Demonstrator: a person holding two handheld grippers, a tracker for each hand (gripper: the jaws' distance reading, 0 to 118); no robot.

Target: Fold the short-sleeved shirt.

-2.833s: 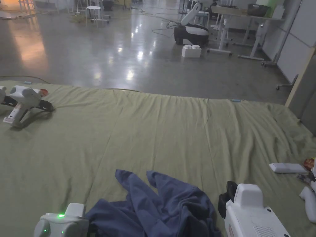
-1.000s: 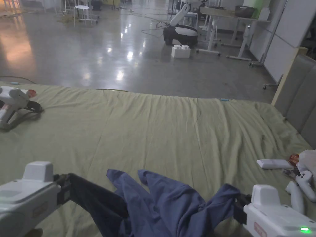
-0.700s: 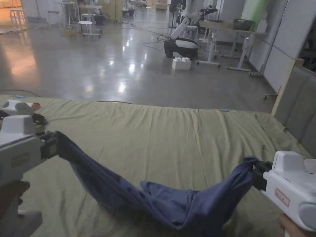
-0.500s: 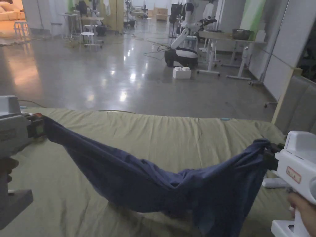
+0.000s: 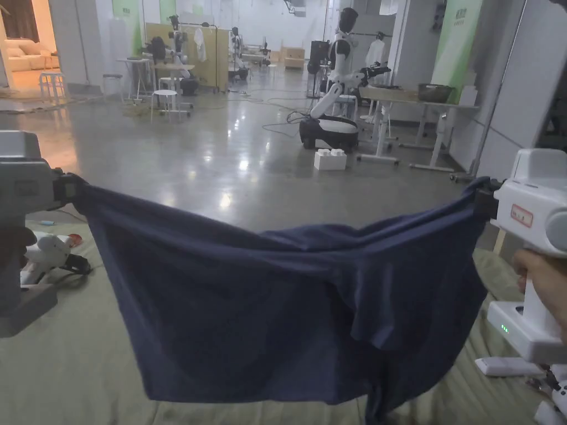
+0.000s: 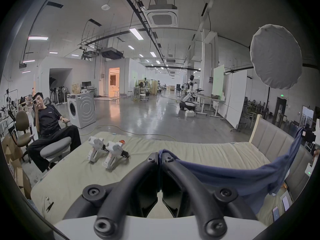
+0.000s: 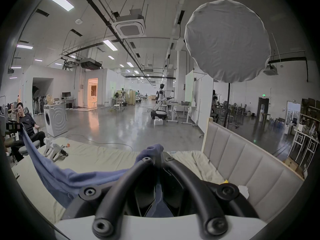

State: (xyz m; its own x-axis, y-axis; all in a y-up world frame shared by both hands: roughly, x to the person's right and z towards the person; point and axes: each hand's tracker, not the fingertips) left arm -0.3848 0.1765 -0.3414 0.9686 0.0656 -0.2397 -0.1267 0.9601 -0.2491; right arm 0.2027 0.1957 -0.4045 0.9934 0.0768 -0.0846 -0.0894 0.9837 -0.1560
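Observation:
The dark blue short-sleeved shirt (image 5: 277,310) hangs spread in the air above the green-covered bed (image 5: 66,365), stretched between both grippers. My left gripper (image 5: 75,185) is shut on its left upper corner, and my right gripper (image 5: 483,193) is shut on its right upper corner. In the left gripper view the jaws (image 6: 160,157) pinch blue cloth (image 6: 225,176) that runs off to the right. In the right gripper view the jaws (image 7: 158,154) clamp a bunched corner, and the shirt (image 7: 57,172) sags to the left. The shirt's lower edge hangs just over the bed, with a fold trailing at lower right.
Two spare grippers (image 6: 105,150) lie at the bed's far left. A white remote (image 5: 501,366) and other small items lie at the right edge, beside a padded headboard (image 7: 242,157). A person (image 6: 46,122) sits on a chair left of the bed. Beyond is open grey floor.
Both grippers closed on the crumpled shirt on the bed, then rose and drew apart; the shirt now hangs stretched wide in the air. The head camera tilted upward.

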